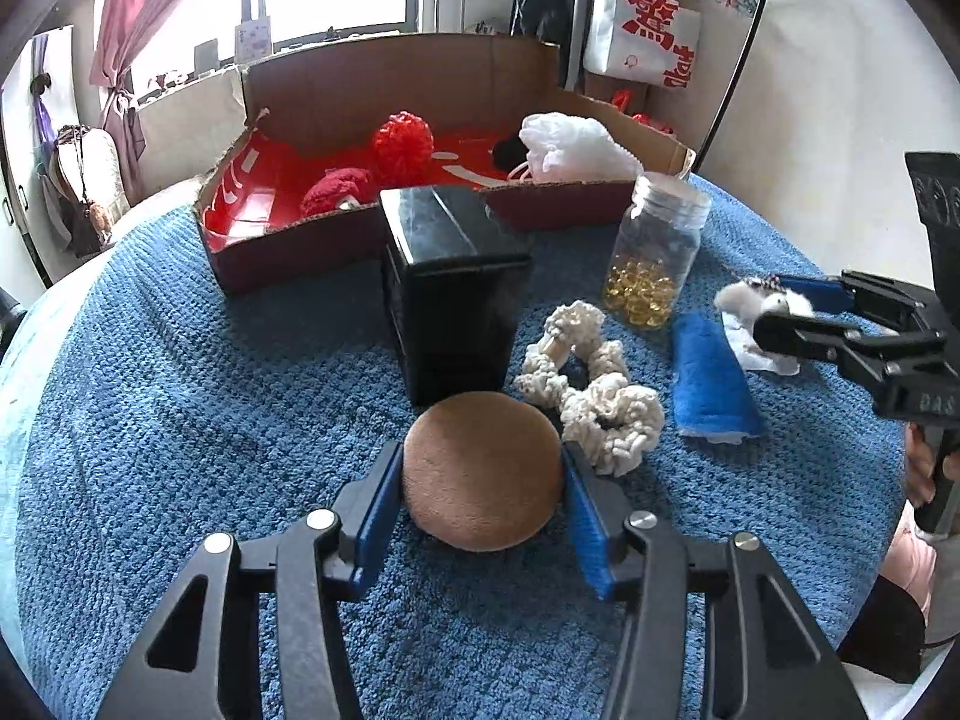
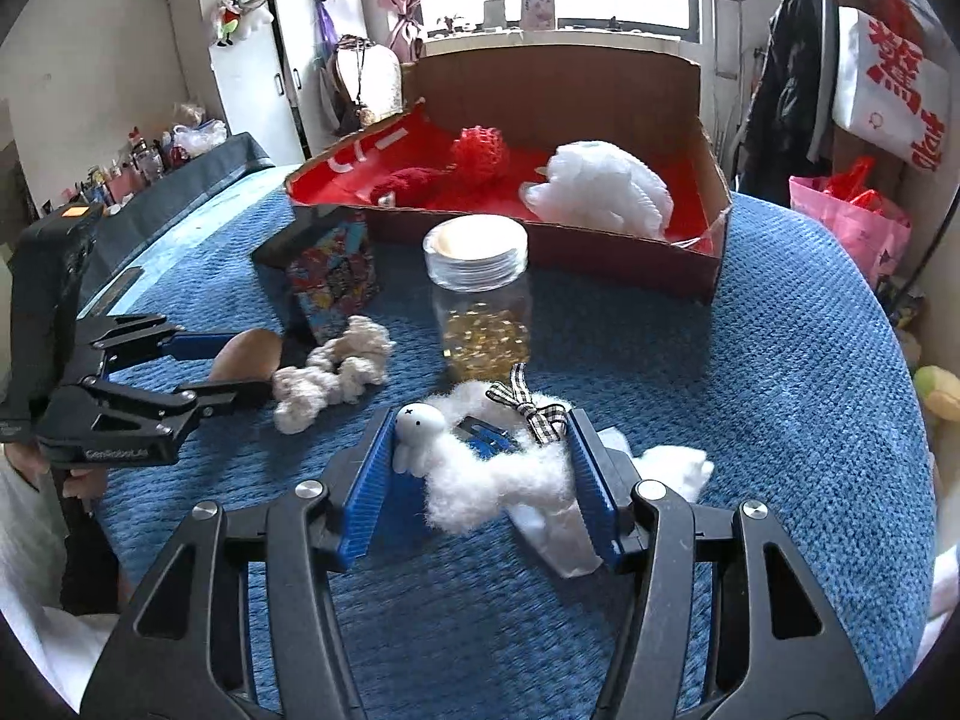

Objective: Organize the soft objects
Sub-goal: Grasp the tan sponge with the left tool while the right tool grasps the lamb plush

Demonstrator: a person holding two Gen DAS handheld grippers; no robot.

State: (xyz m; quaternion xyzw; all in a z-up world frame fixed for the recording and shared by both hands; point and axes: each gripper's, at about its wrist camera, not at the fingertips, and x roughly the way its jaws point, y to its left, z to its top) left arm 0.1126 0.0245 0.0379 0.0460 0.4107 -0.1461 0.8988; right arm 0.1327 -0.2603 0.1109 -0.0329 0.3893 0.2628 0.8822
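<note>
Left tongs (image 1: 483,474) clamp the brown puff (image 1: 483,471) and right tongs (image 2: 480,462) clamp the fluffy white toy (image 2: 492,468); carrying either ahead toward the cardboard box (image 2: 540,240) risks toppling the capsule jar (image 2: 480,300) between.

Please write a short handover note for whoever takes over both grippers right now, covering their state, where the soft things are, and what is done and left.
Left gripper: shut on the brown round cushion, low over the blue blanket.
Right gripper: shut on the white fluffy bunny clip.
Done: red knitted ball, dark red knitted piece and white mesh puff lie in the cardboard box.
Left: box both held items, then the cream scrunchies and the blue cloth on the blanket.
The black box and capsule jar are hard; probably leave them.
</note>
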